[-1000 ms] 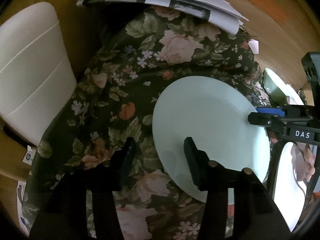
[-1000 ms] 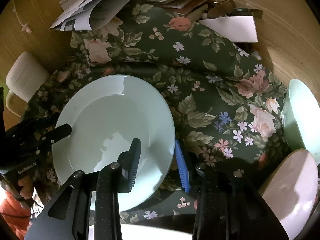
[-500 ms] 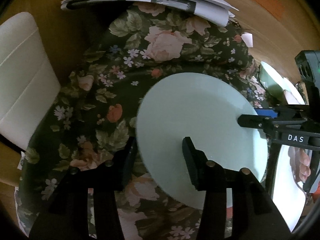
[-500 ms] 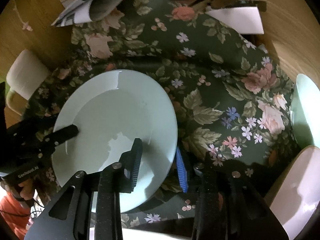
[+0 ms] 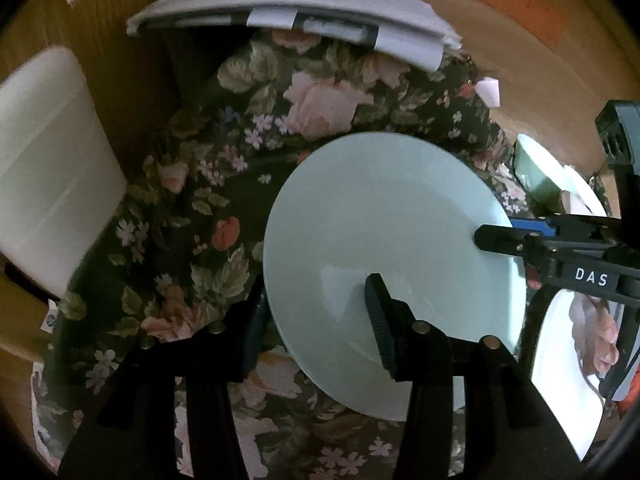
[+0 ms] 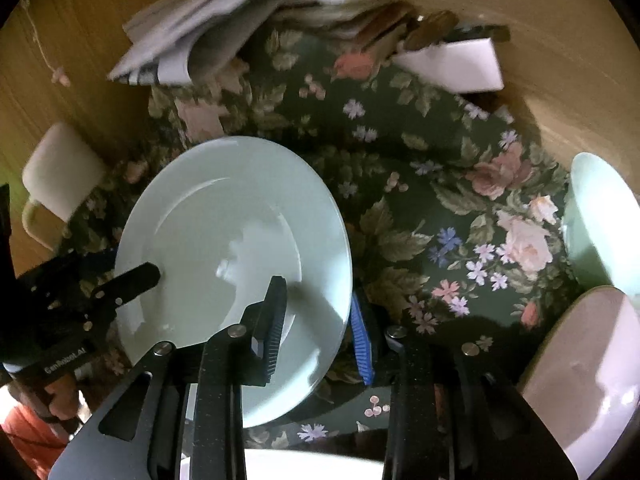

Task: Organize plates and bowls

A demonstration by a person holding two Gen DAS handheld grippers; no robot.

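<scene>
A pale green plate [image 5: 380, 220] [image 6: 224, 232] hangs slightly tilted, just above the flowered tablecloth [image 5: 180, 220]. My right gripper [image 6: 318, 312] is shut on its right rim, the black finger on top and the blue finger under the edge. In the left wrist view the right gripper [image 5: 500, 232] comes in from the right. My left gripper [image 5: 316, 316] straddles the opposite rim with its jaws apart, one finger over the plate and one beside the edge. The right wrist view shows the left gripper [image 6: 128, 268] at the plate's left side.
A white plate [image 5: 560, 360] [image 6: 280, 464] lies at the near edge, partly under the green one. A green bowl [image 6: 600, 216] and a pale bowl [image 6: 580, 368] stand at the right. Stacked papers [image 5: 300, 12] fill the far end. A white chair [image 5: 48, 160] stands left.
The plate has shifted left over the cloth together with the right gripper, so its rim now sits deeper between the left gripper's fingers. Neither gripper's finger gap has changed.
</scene>
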